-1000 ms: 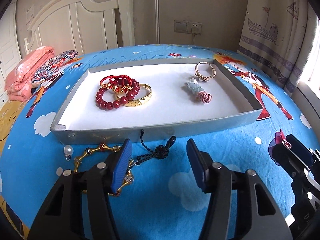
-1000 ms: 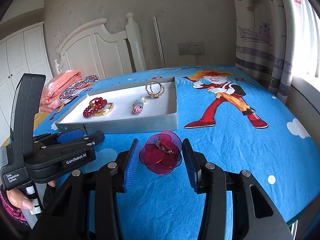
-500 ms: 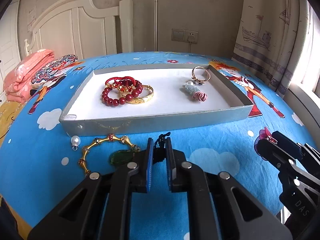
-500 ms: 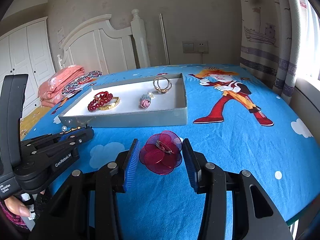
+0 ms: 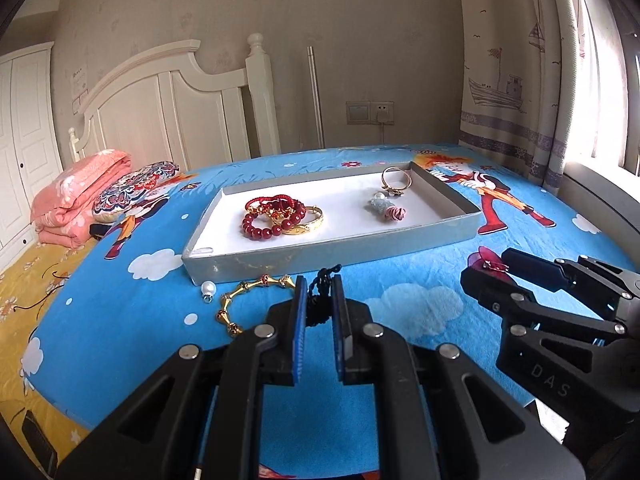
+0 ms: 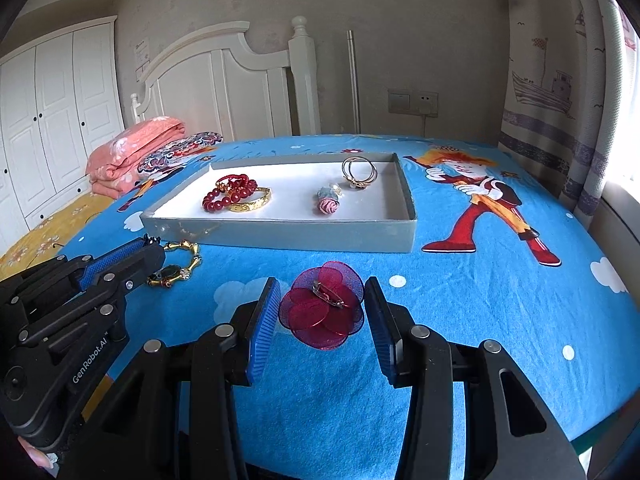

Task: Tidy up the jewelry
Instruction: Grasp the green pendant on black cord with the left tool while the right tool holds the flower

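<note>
A: Left wrist view: left gripper nearly closed, blue pads pinching the dark braided cord with a knot, just in front of the near wall of the shallow grey cardboard tray.

B: Right one?

A: Right gripper partly open around the magenta petal flower brooch with a metal pin; pads touch its edges (looks held, lifted or not I can't tell).

B: Tray contents?

A: Red bead bracelets with a gold bangle toward the left end, gold rings at the far right corner. Gold link bracelet lies on the blue cartoon bedsheet, beside the tray's near left corner.
</note>
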